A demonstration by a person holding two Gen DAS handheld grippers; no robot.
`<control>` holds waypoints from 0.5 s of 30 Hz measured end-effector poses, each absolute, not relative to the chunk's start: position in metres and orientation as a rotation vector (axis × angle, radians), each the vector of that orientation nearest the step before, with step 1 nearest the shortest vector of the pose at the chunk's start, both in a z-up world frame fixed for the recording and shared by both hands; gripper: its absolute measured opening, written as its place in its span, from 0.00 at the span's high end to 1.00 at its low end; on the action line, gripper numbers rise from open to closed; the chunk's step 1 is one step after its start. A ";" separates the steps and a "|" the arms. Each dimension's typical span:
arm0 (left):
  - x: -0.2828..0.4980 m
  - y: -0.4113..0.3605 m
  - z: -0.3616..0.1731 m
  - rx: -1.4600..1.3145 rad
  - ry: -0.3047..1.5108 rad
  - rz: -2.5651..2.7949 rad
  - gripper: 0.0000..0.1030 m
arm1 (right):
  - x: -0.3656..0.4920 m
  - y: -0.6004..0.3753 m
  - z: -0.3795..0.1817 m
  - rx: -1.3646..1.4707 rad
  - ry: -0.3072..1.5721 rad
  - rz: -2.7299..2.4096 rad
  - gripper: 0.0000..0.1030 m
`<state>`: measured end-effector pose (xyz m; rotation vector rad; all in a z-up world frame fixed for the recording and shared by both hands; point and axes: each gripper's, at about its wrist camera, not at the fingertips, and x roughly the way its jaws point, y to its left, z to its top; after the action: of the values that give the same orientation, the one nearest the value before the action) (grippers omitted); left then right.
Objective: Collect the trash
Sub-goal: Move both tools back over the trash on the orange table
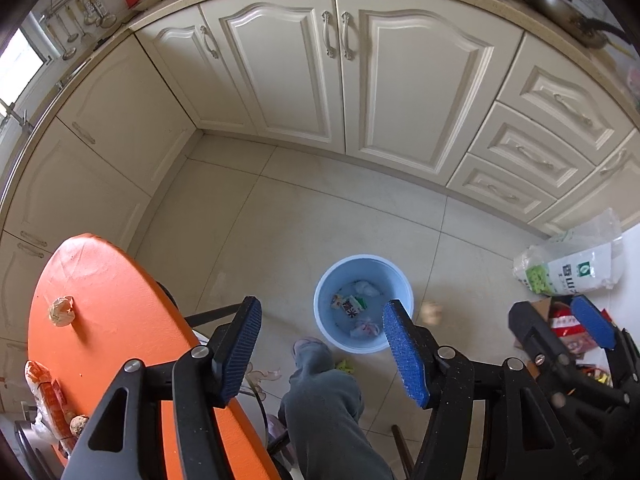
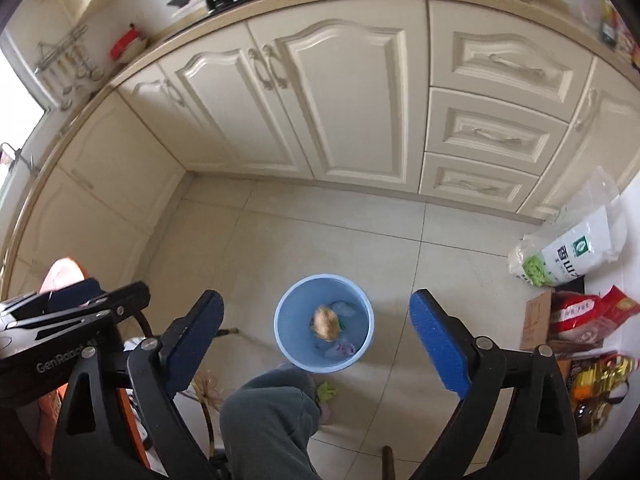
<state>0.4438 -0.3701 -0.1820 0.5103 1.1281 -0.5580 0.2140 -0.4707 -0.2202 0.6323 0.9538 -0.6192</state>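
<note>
A light blue bin (image 1: 363, 304) stands on the tiled floor with several scraps inside; it also shows in the right wrist view (image 2: 324, 330). A blurred tan crumpled paper ball (image 2: 326, 322) is in mid-air over the bin; in the left wrist view the ball (image 1: 432, 313) appears right of the bin. My right gripper (image 2: 316, 334) is open and empty, high above the bin. My left gripper (image 1: 322, 350) is open and empty, beside the orange table (image 1: 120, 320). Another crumpled paper ball (image 1: 61, 311) lies on the table.
Cream cabinets (image 1: 344, 80) line the back and left. A person's grey-trousered leg (image 1: 324, 404) stands below the grippers, with a green scrap (image 1: 345, 367) on the floor by the foot. Bags of rice (image 2: 568, 252) and bottles (image 2: 596, 384) sit at the right. An orange wrapper (image 1: 46, 396) lies on the table's near end.
</note>
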 end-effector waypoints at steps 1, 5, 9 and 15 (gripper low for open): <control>0.444 -0.368 -0.181 0.509 1.129 -0.556 0.42 | 0.212 -0.473 -0.221 0.650 0.951 -0.609 0.07; 0.445 -0.365 -0.180 0.505 1.138 -0.557 0.42 | 0.208 -0.478 -0.221 0.661 0.953 -0.620 0.07; 0.445 -0.364 -0.179 0.505 1.141 -0.563 0.42 | 0.210 -0.474 -0.219 0.638 0.966 -0.616 0.07; 0.443 -0.363 -0.178 0.509 1.146 -0.568 0.42 | 0.212 -0.467 -0.217 0.601 0.989 -0.623 0.07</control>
<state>0.4432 -0.3625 -0.1779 0.5088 1.1462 -0.5676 0.2116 -0.4668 -0.2175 0.6007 0.9887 -0.6228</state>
